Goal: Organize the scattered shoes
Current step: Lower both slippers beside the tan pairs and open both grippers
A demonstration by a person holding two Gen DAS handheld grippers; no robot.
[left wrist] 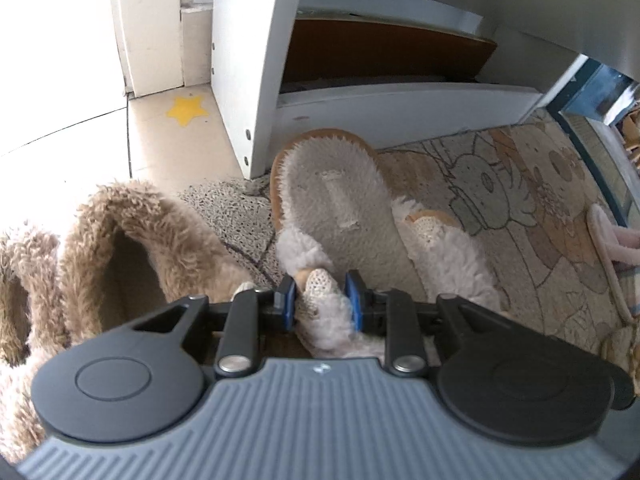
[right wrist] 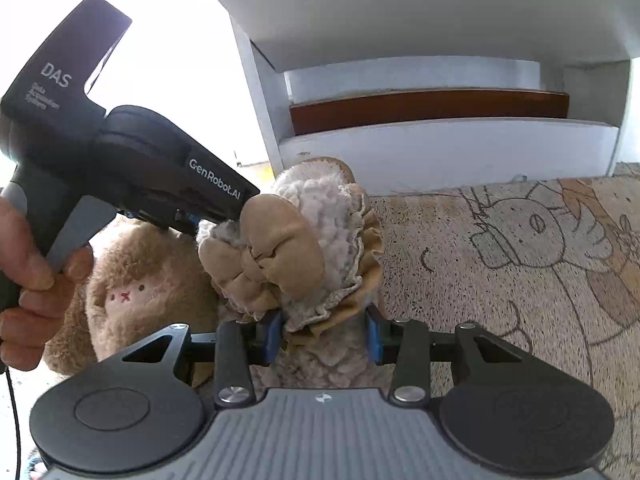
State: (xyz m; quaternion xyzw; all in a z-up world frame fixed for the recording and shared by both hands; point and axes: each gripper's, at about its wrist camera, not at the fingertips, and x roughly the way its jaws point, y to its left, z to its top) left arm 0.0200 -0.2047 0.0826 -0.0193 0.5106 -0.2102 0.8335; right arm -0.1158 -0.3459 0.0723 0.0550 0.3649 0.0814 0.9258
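While pinched at two places, sits just before the white shoe cabinet [left wrist: 256, 60], over the near edge of the cartoon mat [left wrist: 520, 208]: one fleece-lined slipper [left wrist: 332, 200], tan outside, white pile inside. Cannot tell whether its sole touches the mat.

Clamped on a crochet-trimmed flap at the slipper's near edge: left gripper [left wrist: 320, 300], blue pads pressed into the wool. Closed around the frilled fleece collar below the tan bow, in the right wrist view: right gripper [right wrist: 322, 336], a pad against each side.

Inside the cabinet's lowest compartment: one brown board [left wrist: 380, 52] running across the back. Below it, something dark and flat, too dim to name.

Readable on the left gripper's black body, seen from the right wrist: "DAS" on the handle block and "GenRobot.AI" along the barrel. Smaller print under "DAS", too fine to read. Wrapped around its grey handle: left hand [right wrist: 28, 264].

Counted: two grippers. Two brown fuzzy slippers, one near [left wrist: 132, 248] and one at the frame edge [left wrist: 16, 292], both just left of the held slipper; on one, a stitched animal face. One pink slipper [left wrist: 612, 248] on the mat's far right, partly cut off. One yellow star sticker [left wrist: 186, 110] on the floor tile beside the cabinet.
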